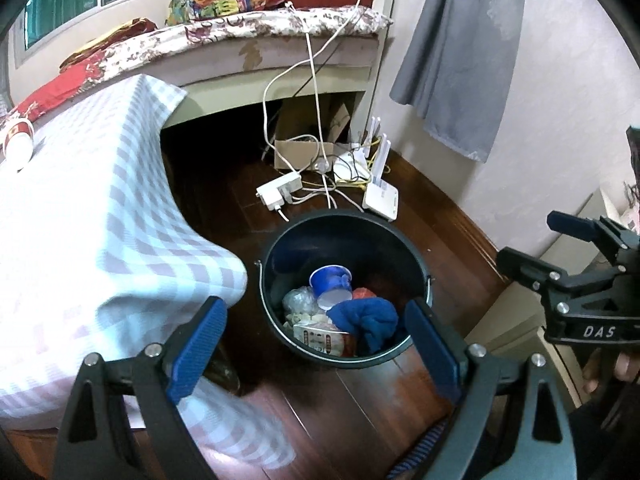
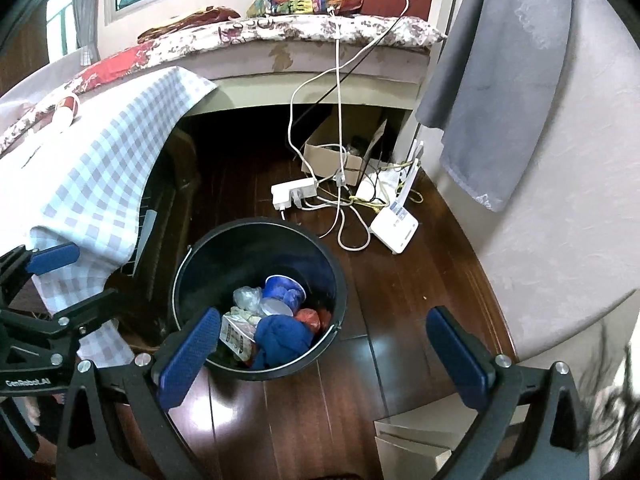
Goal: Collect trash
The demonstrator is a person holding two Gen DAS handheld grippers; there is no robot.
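Looking down, you see the table (image 1: 80, 208) under its checked cloth filling the left of the frame, a red-and-white cup (image 1: 18, 142) lying at its far left edge. Lower centre on the wooden floor stands the dark bucket (image 1: 280, 248), holding a blue cup (image 1: 330, 280), a blue cloth (image 1: 366, 316) and wrappers. Your left gripper (image 1: 316, 348) and right gripper (image 2: 332, 352) both gape wide, empty.
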